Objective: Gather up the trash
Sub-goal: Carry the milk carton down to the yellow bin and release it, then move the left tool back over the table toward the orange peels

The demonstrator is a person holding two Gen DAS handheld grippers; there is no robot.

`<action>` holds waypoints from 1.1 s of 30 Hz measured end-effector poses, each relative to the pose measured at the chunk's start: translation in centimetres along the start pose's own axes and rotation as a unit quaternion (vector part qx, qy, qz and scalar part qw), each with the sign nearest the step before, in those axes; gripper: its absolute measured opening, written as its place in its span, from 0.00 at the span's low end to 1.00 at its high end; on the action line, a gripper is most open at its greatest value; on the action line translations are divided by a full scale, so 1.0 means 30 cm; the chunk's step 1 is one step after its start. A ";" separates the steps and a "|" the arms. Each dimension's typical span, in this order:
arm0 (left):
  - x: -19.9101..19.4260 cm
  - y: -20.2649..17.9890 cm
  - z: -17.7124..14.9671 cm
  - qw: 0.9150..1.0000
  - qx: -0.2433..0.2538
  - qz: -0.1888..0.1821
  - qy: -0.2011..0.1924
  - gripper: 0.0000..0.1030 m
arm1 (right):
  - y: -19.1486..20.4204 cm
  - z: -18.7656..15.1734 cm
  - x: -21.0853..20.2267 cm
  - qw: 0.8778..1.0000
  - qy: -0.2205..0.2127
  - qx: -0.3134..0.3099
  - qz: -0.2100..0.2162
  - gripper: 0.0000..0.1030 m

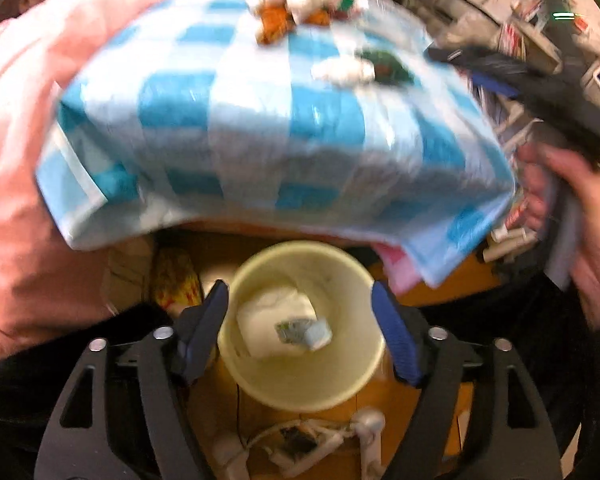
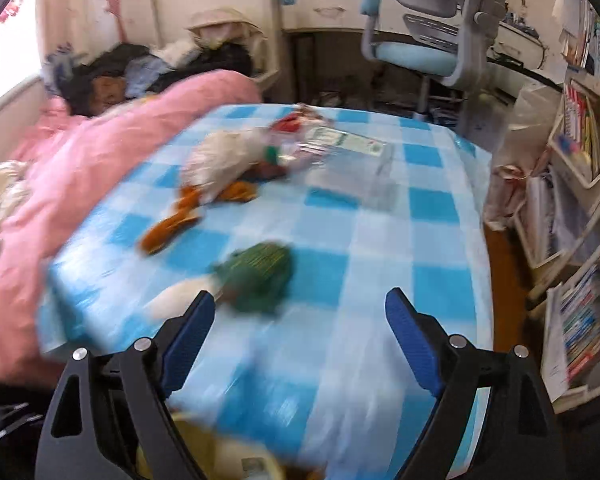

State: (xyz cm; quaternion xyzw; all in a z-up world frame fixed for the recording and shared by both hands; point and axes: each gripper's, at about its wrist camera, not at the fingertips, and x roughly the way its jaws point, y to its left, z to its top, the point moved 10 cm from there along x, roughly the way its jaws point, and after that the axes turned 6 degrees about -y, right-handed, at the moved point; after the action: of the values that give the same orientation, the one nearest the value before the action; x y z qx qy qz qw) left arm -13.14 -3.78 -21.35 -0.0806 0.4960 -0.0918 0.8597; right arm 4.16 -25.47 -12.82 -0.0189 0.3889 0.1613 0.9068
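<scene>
In the left wrist view a cream bin [image 1: 340, 384] stands on the floor, with a crumpled white paper [image 1: 276, 320] inside it. My left gripper [image 1: 300, 286] hangs open over the bin's mouth, its blue pads apart from the rim. The table's blue-checked cloth [image 2: 340, 240] carries the trash: a green wrapper [image 2: 260, 276], a white tissue [image 2: 180, 296], orange peel [image 2: 172, 228], a white bag [image 2: 224, 160] and clear packaging [image 2: 340, 144]. My right gripper [image 2: 300, 294] is open above the cloth's near side, just short of the green wrapper, with nothing between its fingers.
A pink quilt [image 2: 100, 168] lies on the bed left of the table. A blue-grey chair [image 2: 420, 52] and a desk stand behind, and bookshelves [image 2: 580, 208] line the right. A hand [image 1: 580, 232] shows at the right of the left wrist view. White cables [image 1: 300, 444] and a yellow packet [image 1: 176, 280] lie by the bin.
</scene>
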 end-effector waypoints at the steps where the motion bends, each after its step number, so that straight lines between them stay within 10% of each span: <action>1: -0.015 0.006 0.021 1.000 -0.001 0.007 -0.015 0.73 | -0.010 0.001 0.030 1.000 0.003 -0.001 -0.008 0.81; 14: -0.057 0.030 0.116 0.998 0.000 0.023 -0.063 0.78 | -0.088 0.048 0.313 0.996 0.078 0.006 -0.032 0.94; 33: -0.015 0.036 0.077 0.999 -0.027 0.009 -0.031 0.89 | -0.091 0.070 0.325 0.996 0.075 0.007 -0.036 0.94</action>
State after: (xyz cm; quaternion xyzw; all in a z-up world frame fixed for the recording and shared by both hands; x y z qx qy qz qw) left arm -11.27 -2.52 -20.09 -0.1020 0.4721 -0.0679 0.8730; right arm 12.75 -25.02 -18.54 -0.0389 0.4562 0.1241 0.8803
